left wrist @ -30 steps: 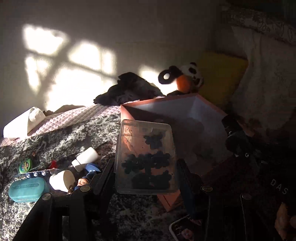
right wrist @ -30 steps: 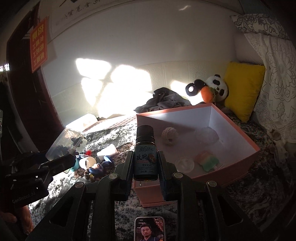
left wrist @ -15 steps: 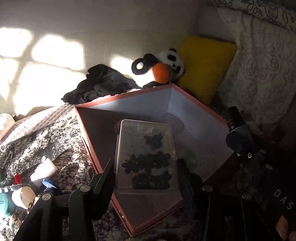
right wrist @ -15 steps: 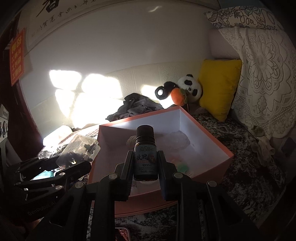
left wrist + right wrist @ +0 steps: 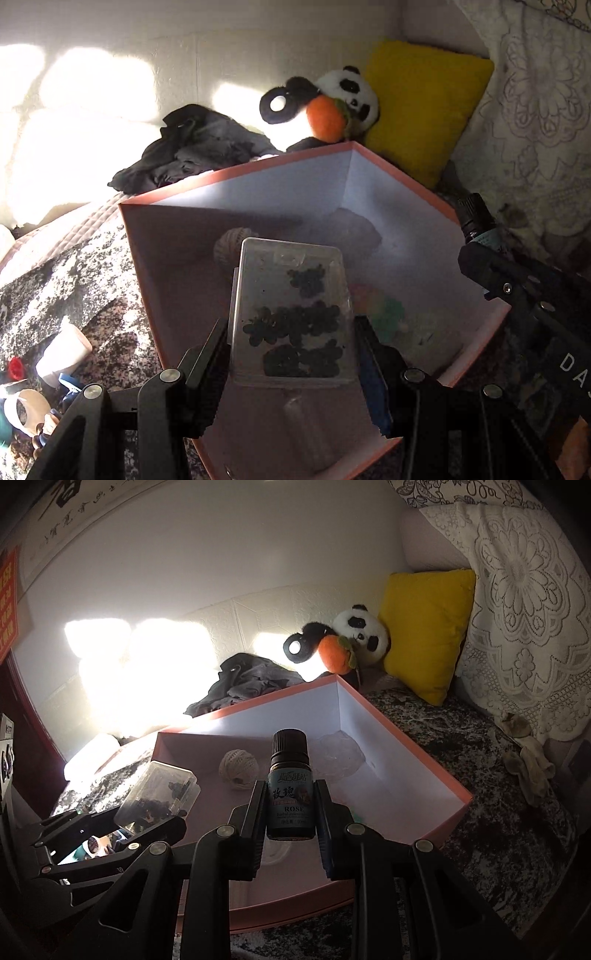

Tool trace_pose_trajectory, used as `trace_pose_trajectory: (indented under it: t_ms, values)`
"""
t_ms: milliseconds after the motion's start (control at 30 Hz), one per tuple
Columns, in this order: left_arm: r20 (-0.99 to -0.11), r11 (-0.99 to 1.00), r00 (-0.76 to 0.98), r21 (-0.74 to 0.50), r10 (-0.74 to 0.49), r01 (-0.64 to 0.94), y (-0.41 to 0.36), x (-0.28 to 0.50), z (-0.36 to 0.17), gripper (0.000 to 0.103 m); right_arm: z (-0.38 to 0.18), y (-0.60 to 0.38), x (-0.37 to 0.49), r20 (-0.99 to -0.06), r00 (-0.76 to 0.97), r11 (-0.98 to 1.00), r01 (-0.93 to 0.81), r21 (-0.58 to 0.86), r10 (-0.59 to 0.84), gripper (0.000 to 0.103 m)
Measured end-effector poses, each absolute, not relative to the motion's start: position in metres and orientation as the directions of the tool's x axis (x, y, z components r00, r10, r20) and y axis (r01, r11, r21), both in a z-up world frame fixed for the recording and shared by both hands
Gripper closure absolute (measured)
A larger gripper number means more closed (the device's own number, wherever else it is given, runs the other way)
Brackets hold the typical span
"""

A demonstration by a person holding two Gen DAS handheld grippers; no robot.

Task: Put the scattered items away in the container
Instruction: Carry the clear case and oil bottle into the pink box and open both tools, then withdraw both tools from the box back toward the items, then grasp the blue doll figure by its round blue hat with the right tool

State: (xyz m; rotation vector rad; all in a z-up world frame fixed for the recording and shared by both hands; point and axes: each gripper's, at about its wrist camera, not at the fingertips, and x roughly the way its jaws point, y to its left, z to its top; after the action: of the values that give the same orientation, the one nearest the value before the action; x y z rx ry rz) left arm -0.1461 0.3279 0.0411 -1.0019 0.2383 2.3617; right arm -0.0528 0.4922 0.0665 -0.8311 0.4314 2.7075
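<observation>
Evidently a light, thin-walled clear case (image 5: 291, 314) is clamped by its long sides in the left gripper (image 5: 291, 345) over the pink box (image 5: 417, 746), while a small glass bottle (image 5: 290, 794) (slippery, breakable) is pinched at its label by the right gripper (image 5: 290, 821).

Both wrist views over box (image 5: 236, 173)

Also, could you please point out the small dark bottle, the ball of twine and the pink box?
small dark bottle (image 5: 289, 802): right wrist view, label.
ball of twine (image 5: 238, 767): right wrist view, middle.
pink box (image 5: 384, 716): right wrist view, right wall.
</observation>
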Motion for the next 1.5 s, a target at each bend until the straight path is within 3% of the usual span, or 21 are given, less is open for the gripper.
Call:
trace_pose_trajectory:
  t_ms: [233, 300, 333, 400, 433, 800, 1167, 1300, 1500]
  values:
    - [-0.727, -0.844, -0.559, -0.052, 0.398, -0.534, 0.325, -0.159, 0.035, 0.048, 0.061, 0.498, -0.072, -0.588, -0.788, -0.917, -0.351, 0.190, 0.180, 0.077]
    - [-0.729, -0.854, -0.565, -0.053, 0.388, -0.518, 0.323, -0.162, 0.034, 0.036, 0.059, 0.497, -0.076, -0.600, -0.777, -0.916, -0.361, 0.175, 0.192, 0.075]
    - [-0.723, -0.860, -0.574, -0.053, 0.384, -0.508, 0.321, -0.162, 0.035, 0.028, 0.057, 0.496, -0.077, -0.606, -0.768, -0.914, -0.372, 0.162, 0.205, 0.056]
    - [-0.713, -0.868, -0.591, -0.050, 0.377, -0.494, 0.318, -0.162, 0.038, 0.026, 0.058, 0.494, -0.076, -0.594, -0.775, -0.911, -0.379, 0.162, 0.217, 0.023]
    - [-0.708, -0.872, -0.598, -0.050, 0.375, -0.488, 0.315, -0.162, 0.039, 0.025, 0.058, 0.493, -0.074, -0.585, -0.780, -0.910, -0.381, 0.163, 0.222, 0.020]
    - [-0.685, -0.887, -0.623, -0.076, 0.378, -0.455, 0.274, -0.156, 0.057, 0.024, 0.071, 0.473, -0.070, -0.545, -0.813, -0.922, -0.348, 0.171, 0.206, 0.020]
    - [-0.648, -0.967, -0.725, -0.078, 0.233, -0.242, 0.109, -0.149, 0.078, 0.020, 0.106, 0.351, -0.067, -0.424, -0.904, -0.982, -0.122, 0.143, 0.051, 0.021]
    - [-0.668, -0.986, -0.726, -0.088, 0.165, -0.142, 0.038, -0.141, 0.059, 0.019, 0.092, 0.295, -0.079, -0.461, -0.886, -0.993, -0.014, 0.117, -0.041, 0.021]
    - [-0.750, -0.995, -0.655, -0.089, 0.094, -0.041, -0.031, -0.145, -0.005, 0.019, 0.039, 0.238, -0.111, -0.598, -0.786, -0.984, 0.082, 0.155, -0.160, 0.026]
